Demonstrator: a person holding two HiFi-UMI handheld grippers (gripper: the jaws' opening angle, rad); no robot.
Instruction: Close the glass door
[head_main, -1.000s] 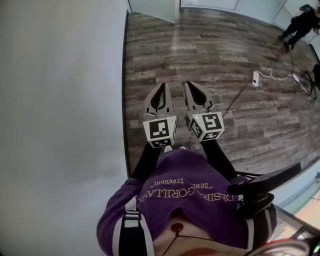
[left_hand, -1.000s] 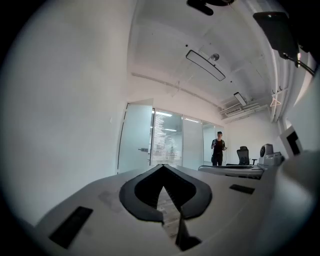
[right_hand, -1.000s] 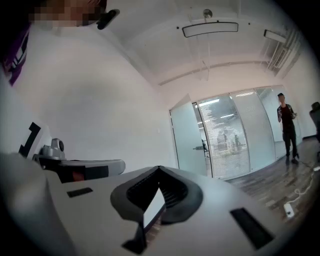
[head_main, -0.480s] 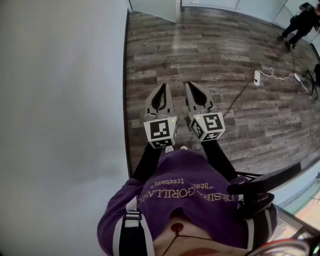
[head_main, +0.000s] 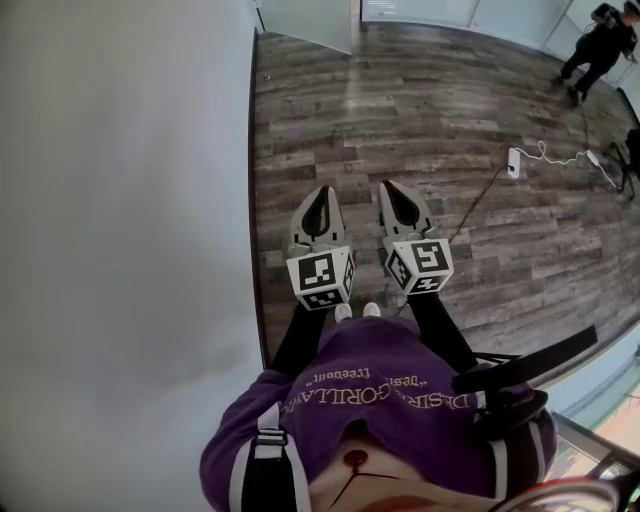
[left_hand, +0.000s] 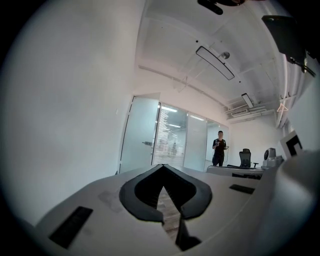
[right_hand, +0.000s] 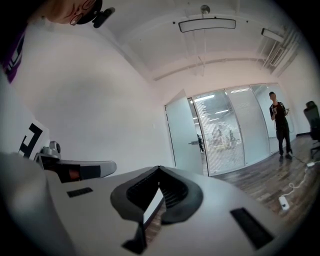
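Left gripper view: frosted glass door (left_hand: 137, 135) far ahead, at the left end of a glass wall (left_hand: 195, 142), swung out of line with it and so not closed. Metal handle (left_hand: 146, 143) on the door edge nearer to the glass wall. Well apart from both grippers. Between door and grippers, a long stretch of wooden floor (head_main: 400, 110). Close along the left side, a plain white wall (head_main: 120, 200). Left gripper (left_hand: 161, 166) held level, fingers pressed together at the tips, nothing between them. Right gripper (right_hand: 159, 168) just beside it, also level, fingers likewise meeting at the tips and holding nothing. Further to the right on the floor, a white power strip (head_main: 512, 158) with its cable. At the far end, near the glass wall, a person in black (left_hand: 218, 148), standing, and beside, an office chair (left_hand: 245, 157).
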